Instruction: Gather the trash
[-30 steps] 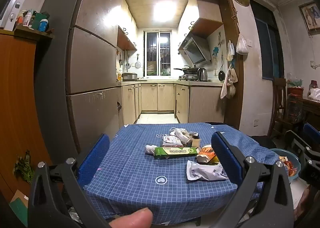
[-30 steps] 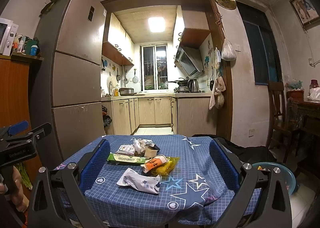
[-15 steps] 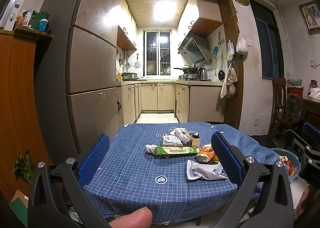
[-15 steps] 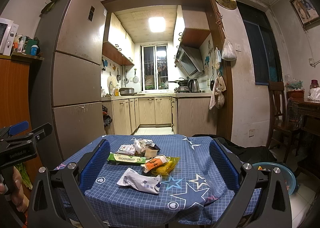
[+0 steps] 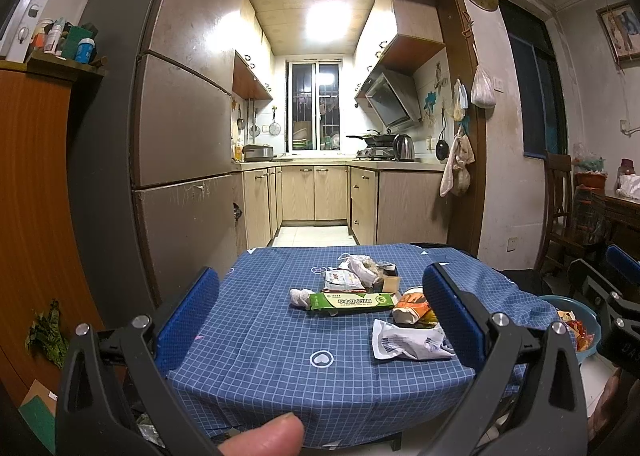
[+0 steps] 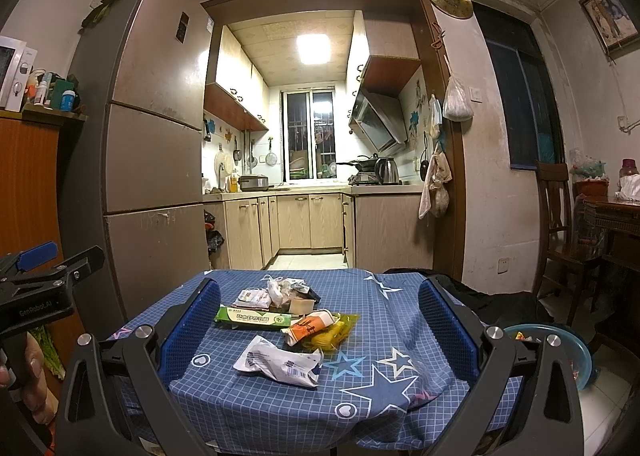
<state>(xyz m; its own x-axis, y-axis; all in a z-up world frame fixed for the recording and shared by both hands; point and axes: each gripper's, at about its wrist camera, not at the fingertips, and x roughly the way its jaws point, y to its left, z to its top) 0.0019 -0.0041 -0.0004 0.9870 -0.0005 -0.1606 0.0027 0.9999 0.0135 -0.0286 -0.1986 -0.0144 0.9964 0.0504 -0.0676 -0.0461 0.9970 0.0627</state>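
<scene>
Trash sitting in a loose pile on the counter (image 6: 248,408), which is wearing a blue checked cloth with stars and hearts. Green box (image 6: 253,319) lying flat mid-pile, long side across. White wrapper (image 6: 280,364) lying crumpled nearest the cameras, just apart from the rest. Orange packet (image 6: 310,326) resting on a yellow bag (image 6: 334,334), both just right of the box. Behind the box, a small heap: flat snack pack (image 6: 252,298), crumpled white bag (image 6: 280,290), tan block (image 6: 302,306), all touching or overlapping, hard to separate. Wad of tissue (image 5: 299,297) touching the box's left end in the left view.

Left hand-held gripper (image 5: 320,308) hovering short of the counter edge, blue pads spread wide, holding nothing, pile sitting between them in view. Thumb tip (image 5: 264,436) peeking in at the bottom. Right hand-held gripper (image 6: 320,320) doing the same thing, spread wide and empty, well back from the pile.

Teal basin (image 6: 560,352) sitting low off the counter's right side with some colourful scraps in it. Fridge (image 6: 156,144) standing left, kitchen straight behind, wooden chair (image 6: 560,224) off to the right.
</scene>
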